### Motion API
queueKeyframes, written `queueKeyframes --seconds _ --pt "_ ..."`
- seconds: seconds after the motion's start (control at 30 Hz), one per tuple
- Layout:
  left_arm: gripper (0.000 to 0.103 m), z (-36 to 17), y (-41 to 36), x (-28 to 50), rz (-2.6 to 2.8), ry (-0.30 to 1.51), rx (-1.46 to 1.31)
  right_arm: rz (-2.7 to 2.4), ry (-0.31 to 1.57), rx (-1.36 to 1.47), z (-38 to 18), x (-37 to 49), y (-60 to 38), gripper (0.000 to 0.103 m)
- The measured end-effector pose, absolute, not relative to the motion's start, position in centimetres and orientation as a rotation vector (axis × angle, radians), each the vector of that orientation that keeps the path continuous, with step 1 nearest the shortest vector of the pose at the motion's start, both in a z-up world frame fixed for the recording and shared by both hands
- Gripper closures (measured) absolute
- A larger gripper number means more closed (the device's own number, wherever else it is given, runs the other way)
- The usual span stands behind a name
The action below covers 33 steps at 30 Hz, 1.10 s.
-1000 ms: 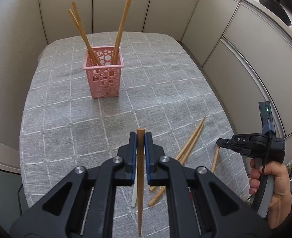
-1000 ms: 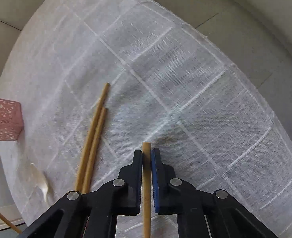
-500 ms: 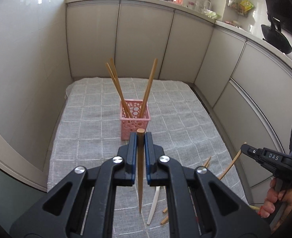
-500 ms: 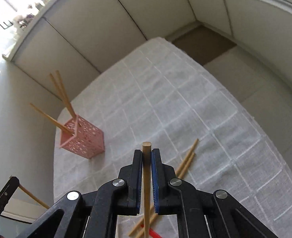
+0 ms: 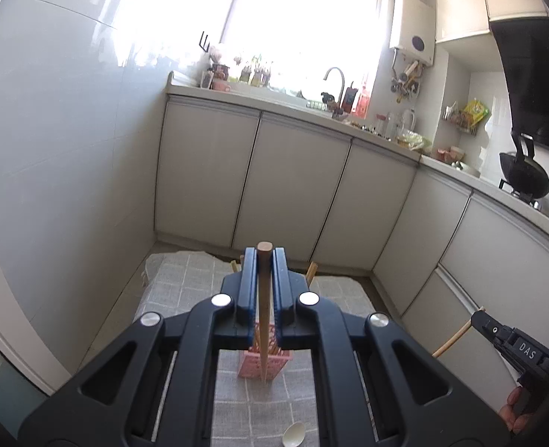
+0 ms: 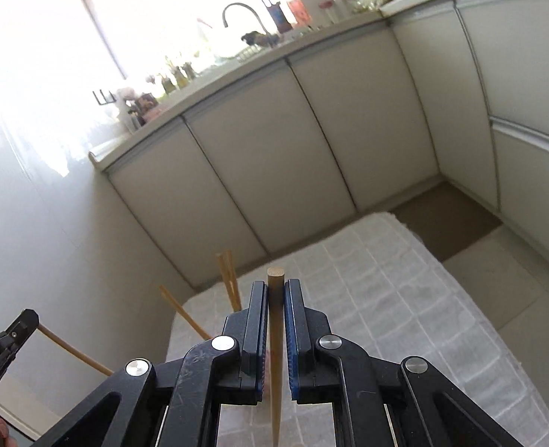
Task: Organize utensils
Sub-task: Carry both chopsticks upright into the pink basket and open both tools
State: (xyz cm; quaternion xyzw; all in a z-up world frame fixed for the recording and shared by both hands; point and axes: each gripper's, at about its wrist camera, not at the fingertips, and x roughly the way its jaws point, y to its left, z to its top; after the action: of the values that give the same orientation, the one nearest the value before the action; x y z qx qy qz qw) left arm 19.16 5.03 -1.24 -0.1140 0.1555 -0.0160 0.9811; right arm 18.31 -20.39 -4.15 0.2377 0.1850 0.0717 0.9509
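Note:
My left gripper [image 5: 264, 257] is shut on a wooden chopstick [image 5: 264, 309] that hangs point-down over the pink perforated holder [image 5: 252, 367] on the grey checked tablecloth [image 5: 185, 283]. Chopstick tips [image 5: 311, 270] stand up from the holder behind my fingers. My right gripper [image 6: 275, 287] is shut on another wooden chopstick [image 6: 275, 354], held upright above the cloth [image 6: 386, 298]. The holder's chopsticks [image 6: 227, 279] show to its left; the holder itself is hidden. The right gripper [image 5: 513, 342] shows at the left wrist view's right edge, and the left gripper [image 6: 2, 342] at the right wrist view's left edge.
A white spoon [image 5: 293, 434] lies on the cloth near my left gripper. Grey kitchen cabinets [image 5: 289, 182] and a counter with a sink tap [image 5: 335, 82] stand behind the table. A white wall [image 5: 62, 149] is on the left.
Both grippers have risen and tilted up, each still holding its chopstick. The views now show cabinets and window instead of the tabletop. The left chopstick now hangs over the pink holder.

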Motion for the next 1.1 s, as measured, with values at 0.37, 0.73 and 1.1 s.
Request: queueKeyframes --seconds 0.37,0.73,1.1 --pt "0.095 -4.1 3.7 23.7 -0.008 0.232 -0.177 0.211 0.257 0.476 -2.0 24.1 -17.0 0.095" --pt "0.094 -9.4 4.1 28.5 -0.021 0.394 -0.141 0.247 0.346 0.409 -8.2 30.7 -12.6 0.095" --pt "0.092 -10.0 3.7 29.0 -0.044 0.46 -0.143 0.277 0.468 0.382 -11.9 33.2 -10.9 0.093"
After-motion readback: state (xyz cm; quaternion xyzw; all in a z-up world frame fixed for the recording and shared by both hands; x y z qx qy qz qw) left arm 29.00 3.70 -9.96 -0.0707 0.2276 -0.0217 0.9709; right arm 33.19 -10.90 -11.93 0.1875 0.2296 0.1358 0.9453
